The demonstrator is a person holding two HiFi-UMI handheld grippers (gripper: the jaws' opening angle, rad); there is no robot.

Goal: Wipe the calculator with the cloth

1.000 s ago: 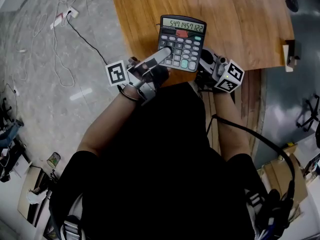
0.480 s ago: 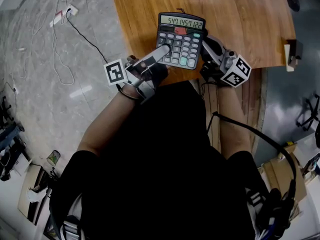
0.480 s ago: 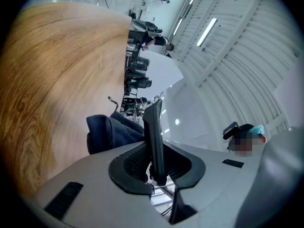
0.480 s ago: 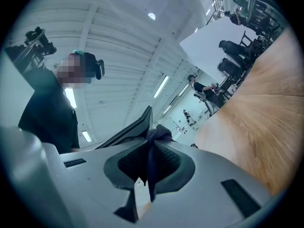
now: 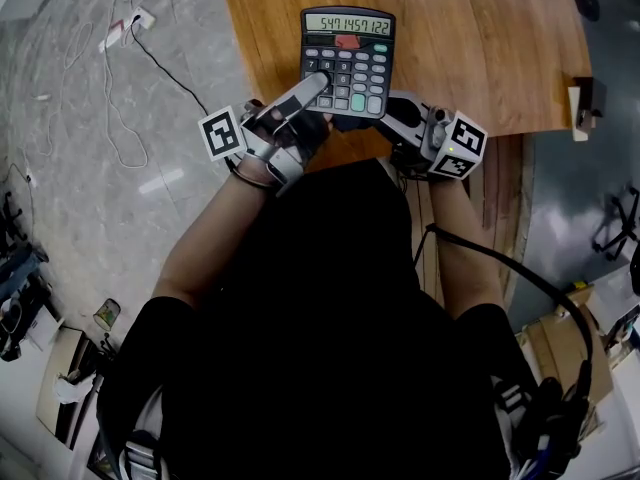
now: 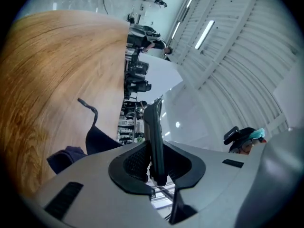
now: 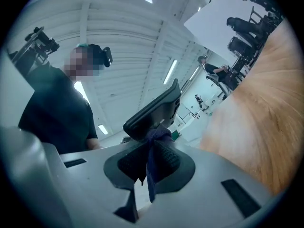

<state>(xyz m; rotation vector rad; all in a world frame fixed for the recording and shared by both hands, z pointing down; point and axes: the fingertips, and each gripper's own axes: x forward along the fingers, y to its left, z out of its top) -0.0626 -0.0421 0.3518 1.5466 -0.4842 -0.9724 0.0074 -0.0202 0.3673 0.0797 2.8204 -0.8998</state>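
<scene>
In the head view the dark calculator point(image 5: 347, 63), its display lit with digits, is held up over the near edge of the wooden table point(image 5: 480, 38). My left gripper point(image 5: 315, 86) is shut on its lower left corner. Seen from the left gripper point(image 6: 154, 151), the calculator point(image 6: 154, 127) stands edge-on between the pads. My right gripper point(image 5: 388, 108) is just below the calculator's right side. The right gripper view shows that gripper point(image 7: 149, 163) shut on a dark blue cloth point(image 7: 151, 146), which touches the calculator point(image 7: 154, 109) above it. Part of the cloth point(image 6: 66, 156) also shows left of the left jaws.
The table's near edge runs just below the calculator. A small clamp-like fitting point(image 5: 580, 103) sits on the table's right edge. White cables point(image 5: 120, 28) and a socket strip lie on the grey floor to the left. Cardboard boxes point(image 5: 565, 358) stand at the lower right.
The calculator and my left gripper have shifted up and to the left in the head view. My right gripper swung out to the right, then came back left under the calculator.
</scene>
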